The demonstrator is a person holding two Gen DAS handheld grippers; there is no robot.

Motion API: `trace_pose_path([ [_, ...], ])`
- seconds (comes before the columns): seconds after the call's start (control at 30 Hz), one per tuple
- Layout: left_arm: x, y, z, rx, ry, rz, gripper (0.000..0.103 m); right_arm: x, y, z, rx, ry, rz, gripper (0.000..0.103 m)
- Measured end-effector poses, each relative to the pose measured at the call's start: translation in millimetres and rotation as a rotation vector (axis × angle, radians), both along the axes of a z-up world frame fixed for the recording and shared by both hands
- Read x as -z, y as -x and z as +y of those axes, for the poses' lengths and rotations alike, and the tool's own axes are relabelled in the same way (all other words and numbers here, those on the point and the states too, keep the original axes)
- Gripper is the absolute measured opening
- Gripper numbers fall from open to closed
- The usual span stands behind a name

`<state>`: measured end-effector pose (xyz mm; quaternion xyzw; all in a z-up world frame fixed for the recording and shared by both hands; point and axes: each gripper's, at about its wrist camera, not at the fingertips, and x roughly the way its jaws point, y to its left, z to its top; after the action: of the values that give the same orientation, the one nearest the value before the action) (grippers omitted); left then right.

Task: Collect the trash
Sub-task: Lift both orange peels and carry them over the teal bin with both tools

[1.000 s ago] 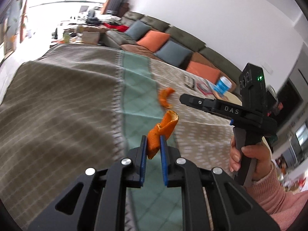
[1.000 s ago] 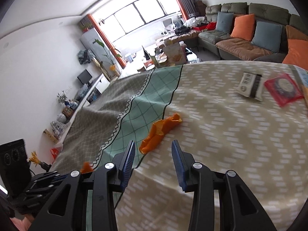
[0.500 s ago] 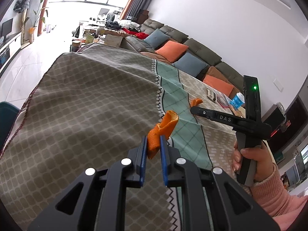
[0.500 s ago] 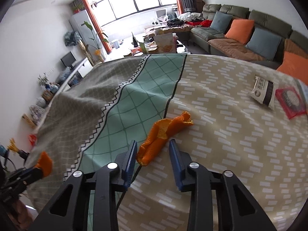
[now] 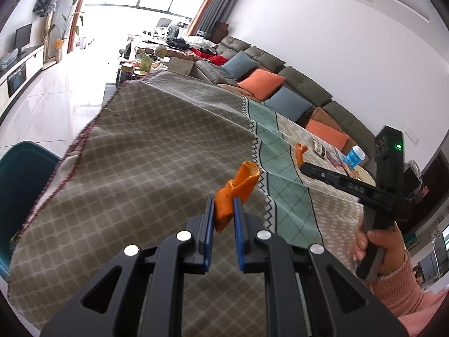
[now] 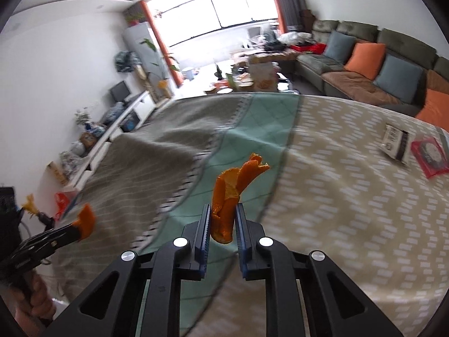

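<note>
We noted one orange peel pinched upright between the pads of the left gripper, its long axis running up and right from the jaws at frame centre. A second peel stood between the right gripper pads, jaws closing onto it, clear of the tablecloth. The teal bin sat at the left edge of the left view, so we judged the left hand nearer.
</note>
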<state>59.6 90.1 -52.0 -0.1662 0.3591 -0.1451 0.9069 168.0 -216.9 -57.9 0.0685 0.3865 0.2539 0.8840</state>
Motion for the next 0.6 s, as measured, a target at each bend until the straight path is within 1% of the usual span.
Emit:
trace_pose_path([
  [0.03, -1.1, 2.0, 2.7, -0.008, -0.003, -0.002, 0.014, -2.7, 3.8, 3.7, -0.021, -0.02, -0.001, 0.017],
  [0.23, -5.5, 13.0, 14.1, -0.038, -0.012, -0.014, 0.014, -15.9, 25.4, 29.2, -0.122, -0.044, -0.038, 0.017],
  [0.6, -11.8, 33.0, 33.9, -0.095, -0.029, -0.032, 0.014, -19.8, 45.4, 67.7, -0.251, -0.089, -0.046, 0.017],
])
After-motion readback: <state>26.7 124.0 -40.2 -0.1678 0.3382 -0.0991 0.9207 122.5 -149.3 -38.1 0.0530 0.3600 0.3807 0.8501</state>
